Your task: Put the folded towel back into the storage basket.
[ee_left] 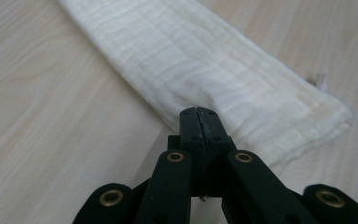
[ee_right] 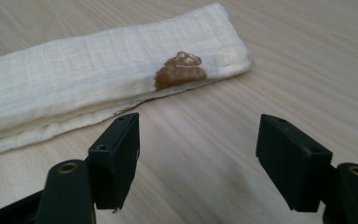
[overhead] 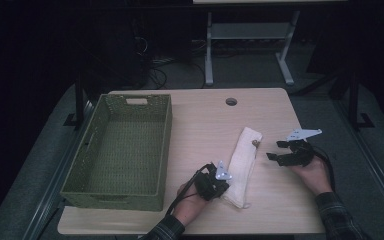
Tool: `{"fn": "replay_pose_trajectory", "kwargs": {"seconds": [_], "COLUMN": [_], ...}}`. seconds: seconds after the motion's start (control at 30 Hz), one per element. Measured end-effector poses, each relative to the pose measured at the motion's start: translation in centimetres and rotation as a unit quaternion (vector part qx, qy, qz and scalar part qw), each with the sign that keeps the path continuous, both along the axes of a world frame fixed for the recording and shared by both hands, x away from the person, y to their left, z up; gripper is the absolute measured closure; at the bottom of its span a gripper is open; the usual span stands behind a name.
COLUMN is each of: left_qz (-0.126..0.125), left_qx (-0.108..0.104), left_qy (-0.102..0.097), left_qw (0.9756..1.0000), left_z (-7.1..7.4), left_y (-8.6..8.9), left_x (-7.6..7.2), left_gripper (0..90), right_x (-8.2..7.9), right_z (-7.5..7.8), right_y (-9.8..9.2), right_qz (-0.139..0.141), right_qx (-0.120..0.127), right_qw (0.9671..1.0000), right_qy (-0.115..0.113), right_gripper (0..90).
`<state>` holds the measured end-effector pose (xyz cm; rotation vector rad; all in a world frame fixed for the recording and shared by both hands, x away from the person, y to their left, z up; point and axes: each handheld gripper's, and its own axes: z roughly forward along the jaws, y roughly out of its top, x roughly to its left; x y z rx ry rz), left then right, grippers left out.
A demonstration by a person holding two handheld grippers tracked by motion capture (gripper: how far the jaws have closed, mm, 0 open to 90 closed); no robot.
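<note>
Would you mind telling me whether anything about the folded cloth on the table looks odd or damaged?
Yes: the folded cream cloth carries a brown mark near one end; whether it is a stain or stitching is unclear.

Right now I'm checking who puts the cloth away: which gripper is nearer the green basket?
Left. The left gripper is shut at the folded cloth's near end, beside the basket; the right gripper is open beyond the cloth.

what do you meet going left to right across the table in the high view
green woven basket → left tongs, shut at the near end of the cloth → folded cream cloth → right tongs, open beside the cloth
</note>
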<state>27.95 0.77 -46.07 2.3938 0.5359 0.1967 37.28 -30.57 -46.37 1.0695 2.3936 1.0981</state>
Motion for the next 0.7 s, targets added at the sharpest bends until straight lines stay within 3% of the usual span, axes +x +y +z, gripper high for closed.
{"fn": "replay_pose_trajectory", "kwargs": {"seconds": [0.3,0.5,0.7], "left_qz": [-0.044,-0.074,-0.08], "left_qx": [-0.02,-0.02,-0.038], "left_qy": [0.008,0.014,0.028], "left_qw": [0.9988,0.997,0.9957], "left_z": [-0.2,-0.2,0.4], "left_y": [-2.0,-2.9,-2.5], "left_x": [-1.6,-2.5,-1.7], "left_gripper": [89.5,89.0,77.0], "right_x": [0.0,0.1,0.4], "right_z": [-0.3,-0.6,-1.2], "right_y": [0.2,0.5,0.7], "right_qz": [0.012,0.016,0.019], "right_qx": [0.011,0.008,0.005], "right_qw": [0.9999,0.9998,0.9998], "right_qy": [-0.002,-0.001,0.001], "right_gripper": [29.9,29.5,28.8]}}
